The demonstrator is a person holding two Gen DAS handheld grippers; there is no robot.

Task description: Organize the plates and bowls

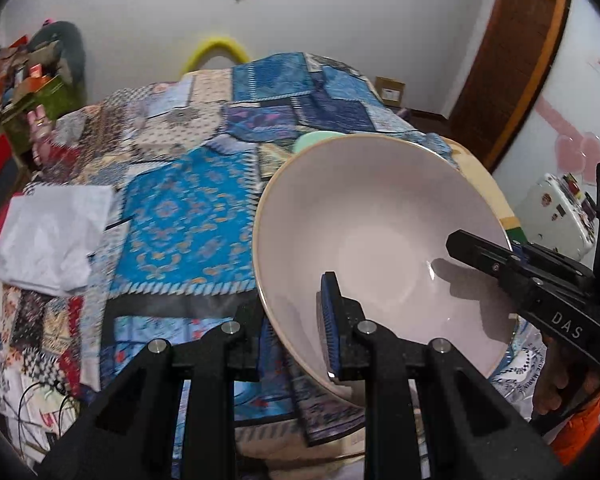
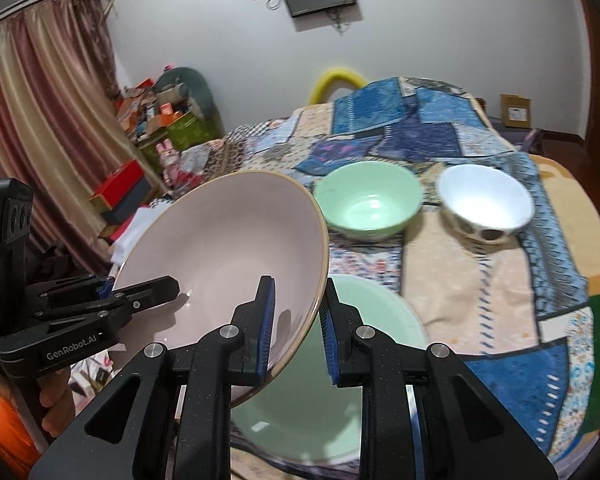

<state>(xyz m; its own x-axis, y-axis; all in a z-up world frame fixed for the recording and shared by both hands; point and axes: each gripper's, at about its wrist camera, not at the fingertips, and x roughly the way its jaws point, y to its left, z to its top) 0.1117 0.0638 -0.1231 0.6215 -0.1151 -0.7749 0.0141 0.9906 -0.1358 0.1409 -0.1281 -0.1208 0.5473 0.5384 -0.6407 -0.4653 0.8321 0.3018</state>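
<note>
A patchwork quilt [image 2: 480, 240] in blues and creams covers the bed under everything. Above it I hold a large pale pink bowl [image 2: 228, 248], tilted and lifted off the cloth. My left hand-held gripper [image 1: 300, 332] clamps its near rim; my right hand-held gripper [image 2: 296, 328] clamps the opposite rim. Directly under the right one lies a pale green plate [image 2: 380, 344]. Farther back sit a green bowl [image 2: 370, 204] and a smaller white spotted bowl [image 2: 486, 204], near each other.
</note>
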